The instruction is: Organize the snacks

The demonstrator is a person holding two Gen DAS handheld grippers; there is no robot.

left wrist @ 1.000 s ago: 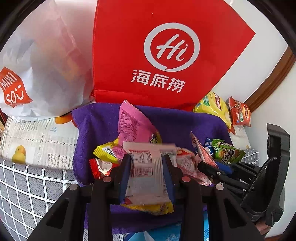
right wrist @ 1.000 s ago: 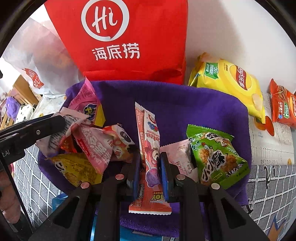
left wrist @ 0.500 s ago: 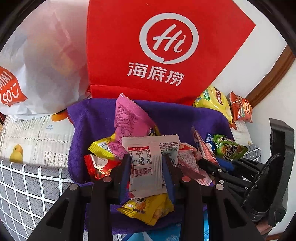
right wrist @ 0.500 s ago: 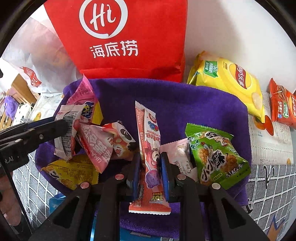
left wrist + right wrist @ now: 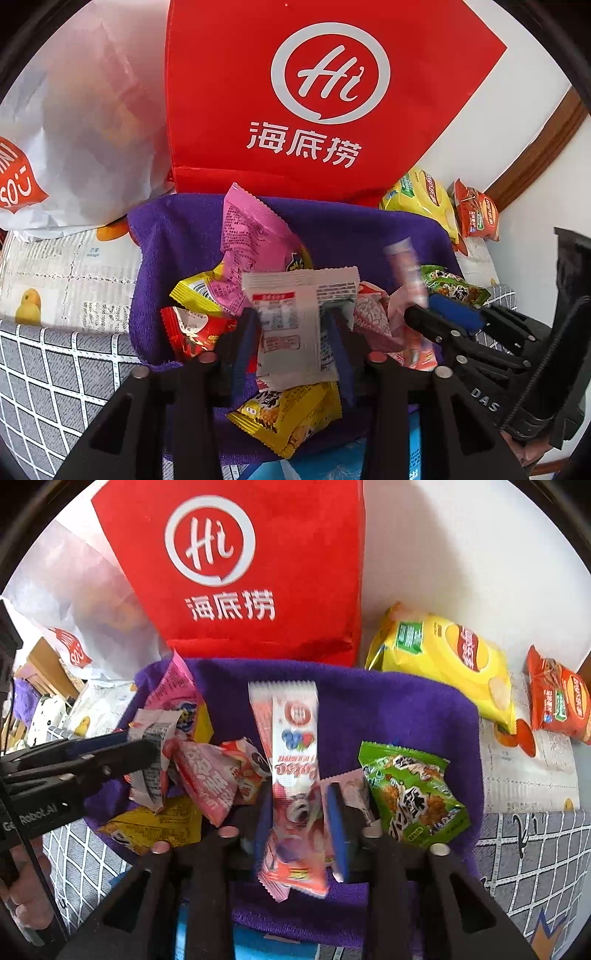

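Note:
A purple cloth-lined tray (image 5: 177, 236) (image 5: 406, 709) holds several snack packets. My left gripper (image 5: 288, 325) is shut on a white packet with a red label (image 5: 295, 321), held above a yellow packet (image 5: 291, 417). It shows from the side in the right wrist view (image 5: 147, 753). My right gripper (image 5: 299, 805) is shut on a long pink and white wafer packet (image 5: 295, 760), lifted over the tray. A green packet (image 5: 410, 794) lies right of it, pink packets (image 5: 207, 779) to the left.
A red Haidilao bag (image 5: 314, 99) stands behind the tray, a white Miniso bag (image 5: 74, 129) to its left. A yellow chip bag (image 5: 450, 657) and an orange-red packet (image 5: 557, 698) lie at the right by the wall. Grid-patterned cloth (image 5: 55, 369) covers the table.
My left gripper has lifted the white packet off the pile, uncovering the yellow packet beneath. My right gripper has raised and tilted the wafer packet.

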